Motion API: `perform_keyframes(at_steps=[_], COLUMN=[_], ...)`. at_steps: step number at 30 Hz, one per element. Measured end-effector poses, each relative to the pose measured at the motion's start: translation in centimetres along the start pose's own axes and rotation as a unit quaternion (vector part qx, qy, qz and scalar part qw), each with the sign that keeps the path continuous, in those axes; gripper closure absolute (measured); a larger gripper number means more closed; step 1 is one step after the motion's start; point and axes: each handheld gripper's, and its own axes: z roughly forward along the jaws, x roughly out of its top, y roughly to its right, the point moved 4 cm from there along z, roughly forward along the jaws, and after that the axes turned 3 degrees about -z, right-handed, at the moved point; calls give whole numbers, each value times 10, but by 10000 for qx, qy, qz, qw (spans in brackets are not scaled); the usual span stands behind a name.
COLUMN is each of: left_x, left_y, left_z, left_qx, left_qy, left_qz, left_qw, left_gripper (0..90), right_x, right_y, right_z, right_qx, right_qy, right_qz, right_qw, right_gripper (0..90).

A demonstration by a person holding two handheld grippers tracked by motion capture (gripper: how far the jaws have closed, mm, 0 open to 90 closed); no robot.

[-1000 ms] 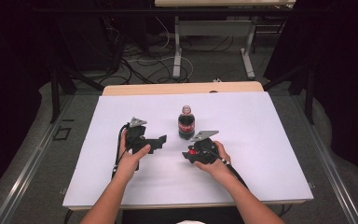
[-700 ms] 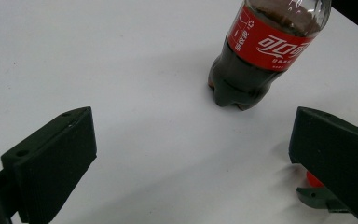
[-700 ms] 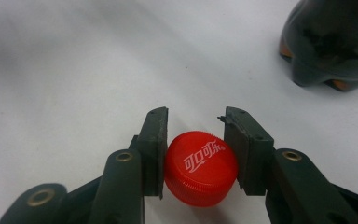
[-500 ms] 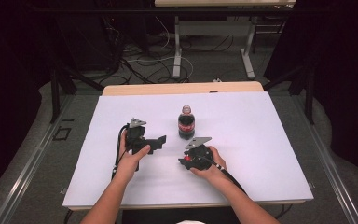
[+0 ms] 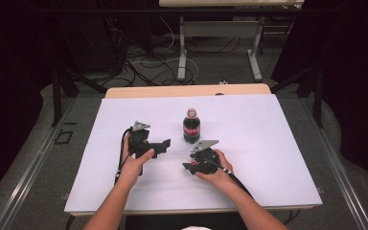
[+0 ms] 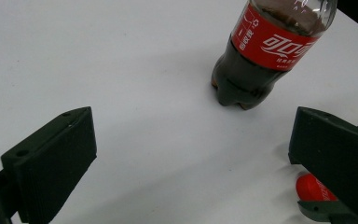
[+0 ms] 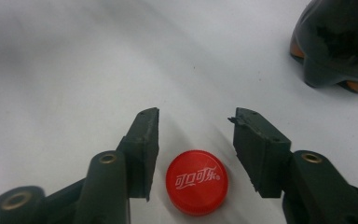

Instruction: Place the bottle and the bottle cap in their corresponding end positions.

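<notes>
Cap (image 7: pixel 196 181) lies flat on the table (image 5: pixel 268 124), at about 6 o'clock from the bottle (image 5: pixel 191 127), between the right gripper's (image 7: pixel 193 119) parted jaws. Light, rigid, probably slick: pinch its rim. Left gripper (image 6: pixel 191 140) gapes, empty.

Bottle (image 5: pixel 191 128) upright mid-surface (image 5: pixel 278 143); left claw (image 5: pixel 164 145) to its left, right claw (image 5: pixel 188 166) just before it, cap (image 7: pixel 196 181) lying between that claw's jaws.
</notes>
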Motion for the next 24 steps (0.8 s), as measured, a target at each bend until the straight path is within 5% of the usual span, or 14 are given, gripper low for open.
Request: perform_keyframes(at_steps=[5, 11, 16, 24], left_x=[0, 0, 0, 0], left_y=[-2, -4, -7, -10], left_z=[-1, -2, -2, -4], left_qx=[13, 42, 66, 101], left_qy=[-9, 20, 7, 38], left_qz=[-40, -116, -104, -142], left_qw=[10000, 9999, 9999, 9998], left_gripper=[9, 9, 9, 9], right_x=[4, 12, 17, 24], right_y=[5, 15, 27, 55], right_z=[-10, -24, -38, -61], right_qx=[-153, -140, -369, -892], right_qy=[46, 386, 386, 530], right_qz=[-16, -9, 297, 594], right_qw=[9999, 9992, 9981, 9928], right_gripper=[375, 358, 342, 84])
